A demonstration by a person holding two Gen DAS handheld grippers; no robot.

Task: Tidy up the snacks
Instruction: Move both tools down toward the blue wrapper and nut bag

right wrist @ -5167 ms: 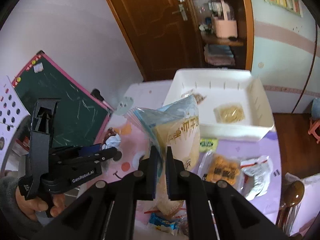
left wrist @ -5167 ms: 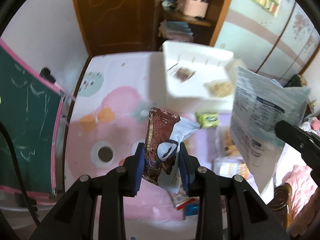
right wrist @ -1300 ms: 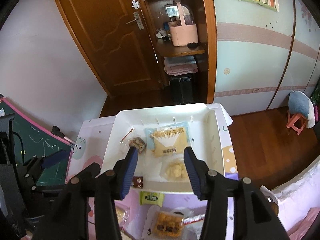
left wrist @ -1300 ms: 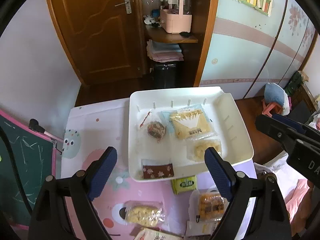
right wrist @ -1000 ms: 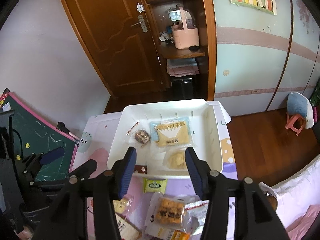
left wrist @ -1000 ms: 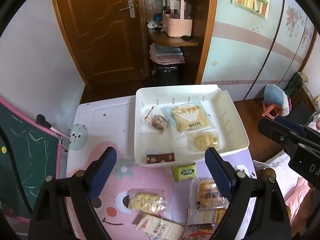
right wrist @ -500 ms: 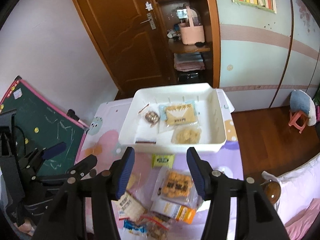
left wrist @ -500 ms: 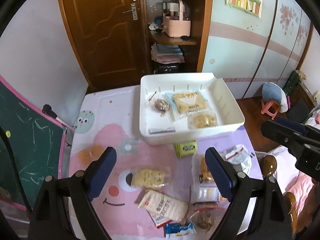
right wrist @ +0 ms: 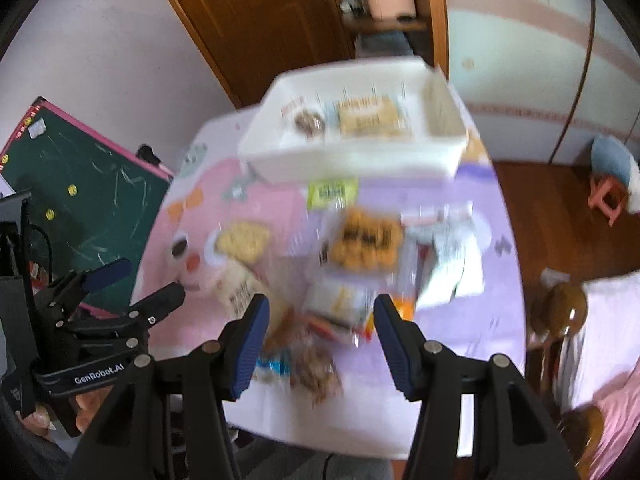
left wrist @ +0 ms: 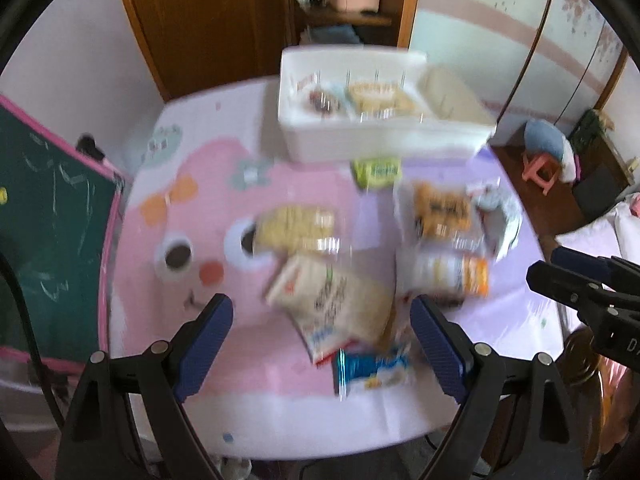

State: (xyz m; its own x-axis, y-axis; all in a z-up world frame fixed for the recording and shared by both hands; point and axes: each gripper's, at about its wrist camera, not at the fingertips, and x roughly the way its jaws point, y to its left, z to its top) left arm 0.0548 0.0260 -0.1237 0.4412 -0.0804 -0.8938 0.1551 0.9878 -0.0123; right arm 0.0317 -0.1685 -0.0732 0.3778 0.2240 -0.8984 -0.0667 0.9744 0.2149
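Blurred, crinkly packets (left wrist: pixel 332 300) strewn on the glossy pink surface (left wrist: pixel 240 360) before a boxy white tray (left wrist: pixel 360 142); both ribbed-blue fingers (left wrist: pixel 204 344) (right wrist: pixel 250 348) spread, empty.

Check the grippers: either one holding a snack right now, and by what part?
Nothing held. The left gripper and right gripper both hang open and empty above the loose snacks on the table.

My left claw (left wrist: pixel 322 340) and right claw (right wrist: pixel 318 338) both hang above the table's near edge, jaws spread wide, gripping nothing.
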